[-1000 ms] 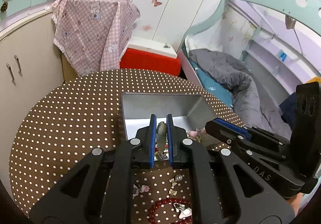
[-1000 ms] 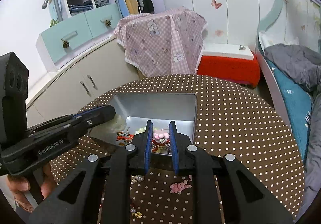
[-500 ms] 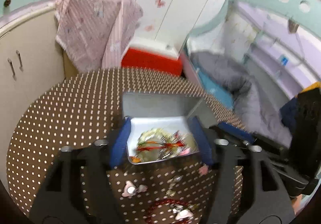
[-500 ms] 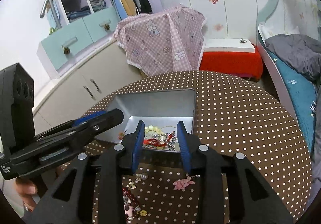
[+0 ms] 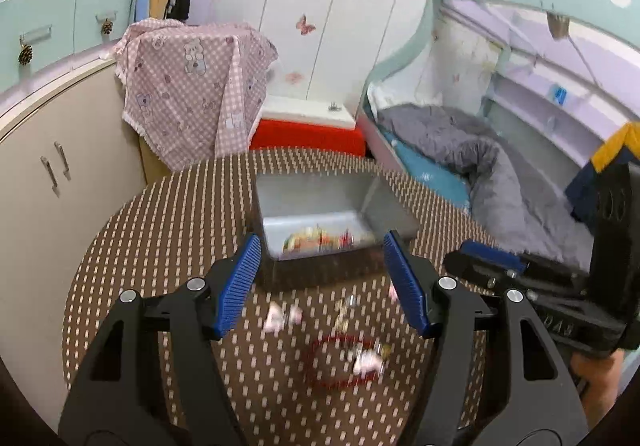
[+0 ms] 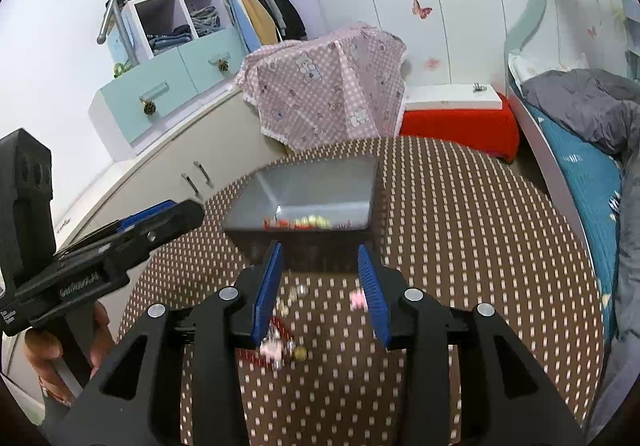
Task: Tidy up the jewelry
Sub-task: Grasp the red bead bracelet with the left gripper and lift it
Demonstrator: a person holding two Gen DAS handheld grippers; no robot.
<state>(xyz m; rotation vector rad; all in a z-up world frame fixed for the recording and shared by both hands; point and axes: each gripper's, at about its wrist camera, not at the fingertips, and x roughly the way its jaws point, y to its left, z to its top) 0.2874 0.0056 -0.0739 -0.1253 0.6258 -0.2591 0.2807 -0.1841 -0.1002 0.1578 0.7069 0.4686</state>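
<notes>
left gripper (image 5: 324,266) wide, empty | right gripper (image 6: 320,270) opening, empty — tin (image 5: 320,202) ahead

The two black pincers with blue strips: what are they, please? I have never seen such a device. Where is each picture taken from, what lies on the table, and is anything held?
They are hand-held grippers; a person holds one in each hand, with a camera on each looking along its fingers. One picture is from the left gripper, the other from the right gripper; each view also shows the other gripper at its side. On the dotted tablecloth stands a grey metal box with jewelry inside. Loose pieces lie in front of it: a red bead bracelet and small pink charms, blurred. Nothing is held: the left jaws stand open, the right jaws are opening, both empty.
</notes>
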